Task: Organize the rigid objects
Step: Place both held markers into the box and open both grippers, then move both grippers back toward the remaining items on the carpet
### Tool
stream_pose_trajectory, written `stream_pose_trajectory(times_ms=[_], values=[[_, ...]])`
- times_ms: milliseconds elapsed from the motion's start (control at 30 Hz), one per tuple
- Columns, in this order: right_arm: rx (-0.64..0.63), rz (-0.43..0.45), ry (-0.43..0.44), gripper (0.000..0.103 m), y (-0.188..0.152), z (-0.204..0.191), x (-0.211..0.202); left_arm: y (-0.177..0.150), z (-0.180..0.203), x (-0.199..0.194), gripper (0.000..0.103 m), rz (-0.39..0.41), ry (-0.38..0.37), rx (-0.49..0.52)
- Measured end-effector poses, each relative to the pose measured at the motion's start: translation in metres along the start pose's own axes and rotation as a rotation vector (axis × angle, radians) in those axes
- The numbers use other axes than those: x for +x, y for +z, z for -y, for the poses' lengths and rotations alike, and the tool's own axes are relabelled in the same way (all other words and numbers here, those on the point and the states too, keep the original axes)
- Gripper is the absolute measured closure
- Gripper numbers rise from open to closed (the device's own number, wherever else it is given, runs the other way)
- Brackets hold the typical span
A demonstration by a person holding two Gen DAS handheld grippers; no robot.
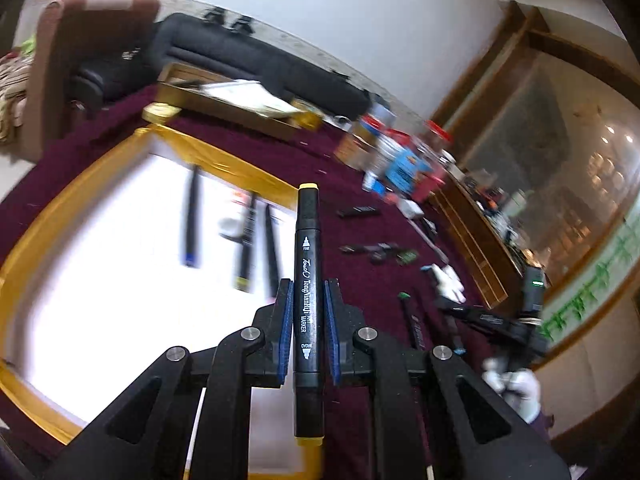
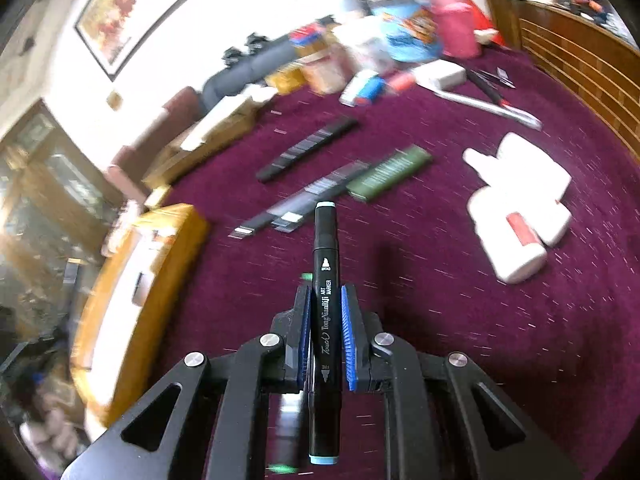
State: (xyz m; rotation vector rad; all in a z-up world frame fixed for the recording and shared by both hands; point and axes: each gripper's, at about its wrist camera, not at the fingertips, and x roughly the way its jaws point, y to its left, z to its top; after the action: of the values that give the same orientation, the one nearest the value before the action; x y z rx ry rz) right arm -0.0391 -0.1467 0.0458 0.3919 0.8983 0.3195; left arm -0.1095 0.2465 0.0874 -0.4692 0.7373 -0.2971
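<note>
My left gripper (image 1: 308, 284) is shut on a black marker with yellow ends (image 1: 307, 232), held lengthwise between the blue pads above the maroon cloth. Just left of it lies a gold-rimmed white tray (image 1: 224, 160) with three dark pens (image 1: 246, 240) inside. My right gripper (image 2: 326, 288) is shut on a black marker with light-blue ends (image 2: 325, 236), lifted off the cloth. In the right wrist view the tray (image 2: 160, 224) sits at the left. A white-gloved hand (image 1: 516, 388) holding the right gripper shows at the right of the left wrist view.
Dark flat strips (image 2: 308, 152) and a green one (image 2: 388, 172) lie on the cloth ahead. White bottles (image 2: 520, 208) rest at the right. Jars and boxes (image 1: 400, 152) crowd the far side, beside a wooden box (image 1: 224, 100). A green-capped marker (image 1: 404, 295) lies loose.
</note>
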Motion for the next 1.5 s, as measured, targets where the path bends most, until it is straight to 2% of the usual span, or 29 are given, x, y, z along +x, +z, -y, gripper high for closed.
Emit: stream_pose_trajectory(times_ms=[100, 200, 300, 400, 533, 633, 733, 833, 900, 967, 1100, 1167, 1267, 1400, 1500], values=[[-0.032, -0.006, 0.086, 0.090, 0.011, -0.032, -0.005, 0.021, -0.020, 0.003, 0.091, -0.010, 0.050, -0.015], [-0.028, -0.055, 0.207, 0.090, 0.020, -0.068, 0.005, 0.046, -0.040, 0.011, 0.091, -0.026, 0.099, -0.012], [0.012, -0.132, 0.319, 0.090, 0.028, -0.105, 0.032, 0.066, -0.062, 0.031, 0.091, -0.062, 0.131, -0.039], [0.053, -0.227, 0.370, 0.090, 0.034, -0.149, 0.075, 0.074, -0.083, 0.057, 0.091, -0.119, 0.157, -0.080], [0.089, -0.331, 0.350, 0.090, 0.033, -0.195, 0.136, 0.074, -0.109, 0.086, 0.091, -0.171, 0.203, -0.131], [0.099, -0.365, 0.294, 0.090, 0.030, -0.220, 0.175, 0.072, -0.121, 0.099, 0.091, -0.201, 0.229, -0.156], [0.103, -0.370, 0.257, 0.090, 0.030, -0.235, 0.200, 0.073, -0.121, 0.096, 0.090, -0.187, 0.220, -0.166], [0.071, -0.364, 0.224, 0.090, 0.031, -0.246, 0.209, 0.071, -0.119, 0.080, 0.087, -0.158, 0.153, -0.192], [0.045, -0.345, 0.193, 0.089, 0.032, -0.249, 0.209, 0.067, -0.115, 0.069, 0.085, -0.150, 0.103, -0.201], [0.028, -0.319, 0.151, 0.089, 0.033, -0.247, 0.205, 0.062, -0.111, 0.058, 0.081, -0.131, 0.086, -0.204], [0.027, -0.310, 0.183, 0.087, 0.039, -0.238, 0.194, 0.051, -0.107, 0.037, 0.070, -0.081, 0.052, -0.249], [0.003, -0.289, 0.185, 0.082, 0.042, -0.235, 0.184, 0.049, -0.106, 0.028, 0.067, -0.058, 0.030, -0.278], [-0.020, -0.263, 0.203, 0.081, 0.044, -0.233, 0.169, 0.044, -0.098, 0.012, 0.067, -0.015, 0.014, -0.297], [-0.087, -0.223, 0.223, 0.081, 0.034, -0.224, 0.141, 0.031, -0.087, -0.014, 0.050, 0.066, -0.004, -0.319], [-0.140, -0.194, 0.217, 0.081, 0.019, -0.219, 0.126, 0.017, -0.073, -0.027, 0.049, 0.105, 0.008, -0.317]])
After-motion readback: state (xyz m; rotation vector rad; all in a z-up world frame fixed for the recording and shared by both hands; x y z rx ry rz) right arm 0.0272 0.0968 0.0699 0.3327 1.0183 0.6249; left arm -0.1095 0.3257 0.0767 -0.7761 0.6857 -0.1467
